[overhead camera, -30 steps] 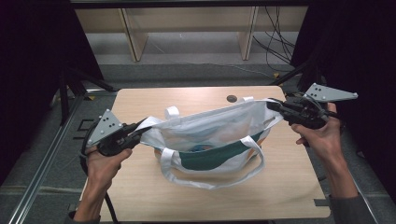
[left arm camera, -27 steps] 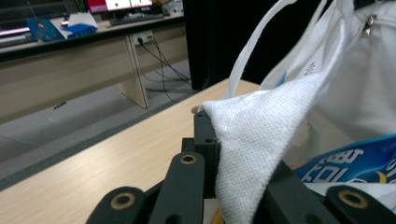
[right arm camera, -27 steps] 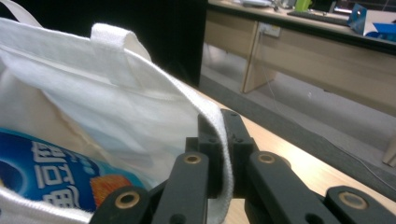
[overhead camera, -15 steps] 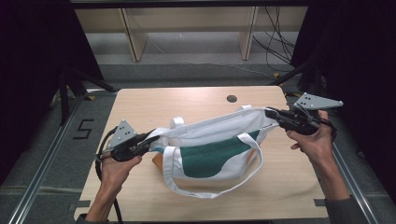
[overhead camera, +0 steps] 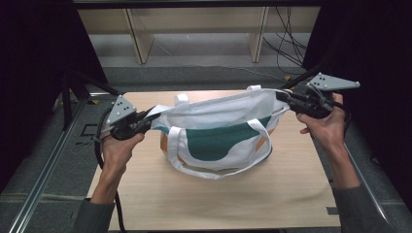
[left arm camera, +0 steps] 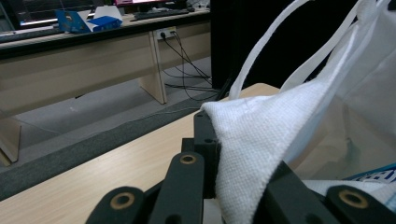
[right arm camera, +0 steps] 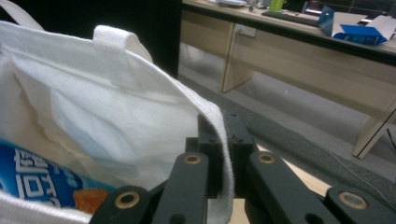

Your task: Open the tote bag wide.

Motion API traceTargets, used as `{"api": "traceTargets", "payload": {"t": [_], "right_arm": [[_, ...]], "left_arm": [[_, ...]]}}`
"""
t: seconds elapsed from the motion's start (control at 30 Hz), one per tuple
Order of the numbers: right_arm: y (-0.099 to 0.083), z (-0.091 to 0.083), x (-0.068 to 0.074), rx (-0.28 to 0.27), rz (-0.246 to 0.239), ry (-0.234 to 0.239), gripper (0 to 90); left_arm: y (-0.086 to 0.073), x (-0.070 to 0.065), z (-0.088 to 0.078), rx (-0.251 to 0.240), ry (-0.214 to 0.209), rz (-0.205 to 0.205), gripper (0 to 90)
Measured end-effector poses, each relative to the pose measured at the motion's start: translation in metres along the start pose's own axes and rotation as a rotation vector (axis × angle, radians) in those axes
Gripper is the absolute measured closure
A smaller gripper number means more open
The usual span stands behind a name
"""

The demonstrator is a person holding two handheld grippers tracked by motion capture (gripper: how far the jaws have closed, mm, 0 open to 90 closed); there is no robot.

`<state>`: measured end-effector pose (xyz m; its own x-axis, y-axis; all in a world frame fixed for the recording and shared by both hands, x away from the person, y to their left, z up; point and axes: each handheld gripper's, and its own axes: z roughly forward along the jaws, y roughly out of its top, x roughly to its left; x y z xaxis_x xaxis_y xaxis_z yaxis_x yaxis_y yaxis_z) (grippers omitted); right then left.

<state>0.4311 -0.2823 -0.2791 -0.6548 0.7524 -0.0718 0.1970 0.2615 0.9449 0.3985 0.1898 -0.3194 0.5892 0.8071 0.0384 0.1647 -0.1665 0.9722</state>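
White tote bag [overhead camera: 218, 133] with green and orange print strung up between both grippers over the wooden table [overhead camera: 218, 194]. Left gripper [overhead camera: 145, 120] clamped tight on the bag's left top corner, right gripper [overhead camera: 286, 99] pinched shut on the rim hem at the opposite end. Blue packet [right arm camera: 32, 179] tucked inside, just past the right jaws.

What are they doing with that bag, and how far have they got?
Nobody states the goal, so this is a guess from the scene. Done: something is already packed, since a blue printed packet lies inside the white tote bag. In hand: the left gripper and right gripper each pinch one end of the rim, holding the bag stretched above the table. Left: probably setting it down or carrying it off.
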Motion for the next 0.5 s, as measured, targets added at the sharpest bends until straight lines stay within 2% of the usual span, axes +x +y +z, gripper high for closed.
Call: {"api": "traceTargets", "payload": {"t": [0.07, 0.1, 0.13, 0.17, 0.2, 0.33, 0.37, 0.5], "right_arm": [[0.005, 0.004, -0.004, -0.022, -0.006, -0.010, 88.5], [0.006, 0.003, -0.005, -0.033, -0.012, -0.006, 88.6], [0.007, -0.001, -0.003, -0.042, -0.008, -0.003, 88.6], [0.007, -0.005, -0.001, -0.055, 0.009, 0.023, 88.5], [0.007, -0.010, 0.001, -0.071, 0.011, 0.027, 88.6], [0.009, -0.031, 0.011, -0.085, -0.020, 0.043, 88.6], [0.009, -0.036, 0.013, -0.095, -0.032, 0.037, 88.6], [0.009, -0.049, 0.019, -0.116, -0.044, 0.050, 88.6]], "left_arm": [[0.002, 0.002, -0.003, -0.029, -0.050, -0.068, 86.3], [0.003, 0.000, -0.007, -0.035, -0.059, -0.068, 86.3], [0.004, -0.003, -0.012, -0.032, -0.058, -0.040, 86.3], [0.004, -0.007, -0.017, -0.027, -0.066, -0.032, 86.3], [0.005, -0.010, -0.022, -0.027, -0.076, -0.032, 86.3], [0.013, -0.023, -0.039, -0.064, -0.089, -0.012, 86.4], [0.015, -0.026, -0.044, -0.056, -0.086, 0.005, 86.4], [0.020, -0.035, -0.056, -0.065, -0.099, -0.006, 86.4]]}}
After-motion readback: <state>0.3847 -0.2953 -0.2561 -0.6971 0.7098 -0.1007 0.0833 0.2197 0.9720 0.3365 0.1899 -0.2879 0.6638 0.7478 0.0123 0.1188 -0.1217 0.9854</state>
